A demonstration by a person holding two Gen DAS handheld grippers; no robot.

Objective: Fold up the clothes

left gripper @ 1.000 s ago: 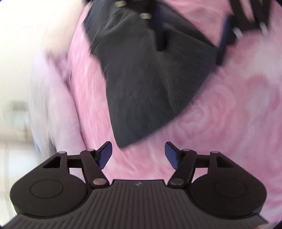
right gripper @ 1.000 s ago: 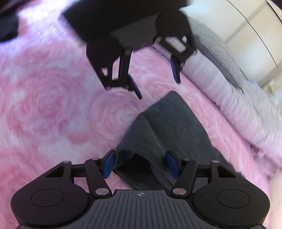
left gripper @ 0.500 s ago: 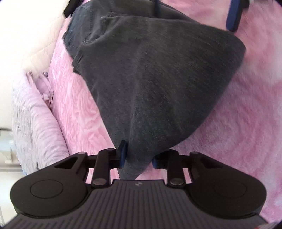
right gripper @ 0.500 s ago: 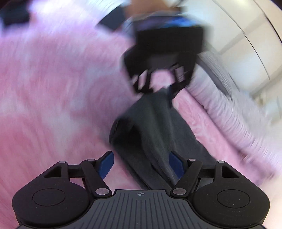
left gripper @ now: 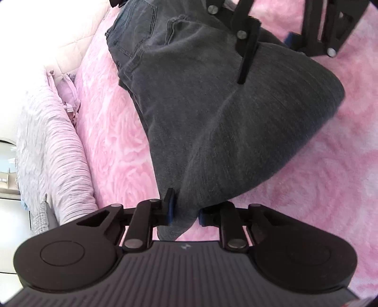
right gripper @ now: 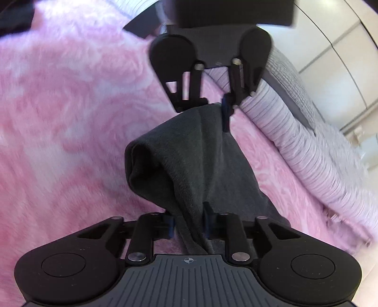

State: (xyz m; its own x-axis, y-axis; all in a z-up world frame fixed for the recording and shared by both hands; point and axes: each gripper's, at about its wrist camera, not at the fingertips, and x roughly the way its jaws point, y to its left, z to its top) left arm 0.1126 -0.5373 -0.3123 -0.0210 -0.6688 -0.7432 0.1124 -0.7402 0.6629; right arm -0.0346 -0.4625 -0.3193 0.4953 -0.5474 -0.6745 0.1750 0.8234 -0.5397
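Observation:
Dark grey jeans [left gripper: 224,122] lie on a fluffy pink blanket [left gripper: 319,200], waistband and pockets at the far end. My left gripper [left gripper: 185,211] is closing its jaws, and the pads pinch the near corner of the leg fabric. From the right wrist view, the jeans [right gripper: 184,165] hang as a raised fold between the two grippers. My right gripper [right gripper: 189,224] is also closing, with bunched denim squeezed between its pads. The left gripper [right gripper: 211,105] holds the far end of that fold. The right gripper [left gripper: 267,54] shows at the top of the left wrist view.
A lilac ribbed pillow [left gripper: 47,153] lies along the blanket's edge, also seen in the right wrist view as the pillow [right gripper: 319,146]. White cupboard doors [right gripper: 330,59] stand behind it. Another dark garment [right gripper: 14,14] lies at the far left corner. A pale quilted headboard [left gripper: 78,35] borders the bed.
Both grippers stood open a second ago. The left closed on the jeans' corner first, then the right closed on the other end, and the fabric between them has risen off the blanket.

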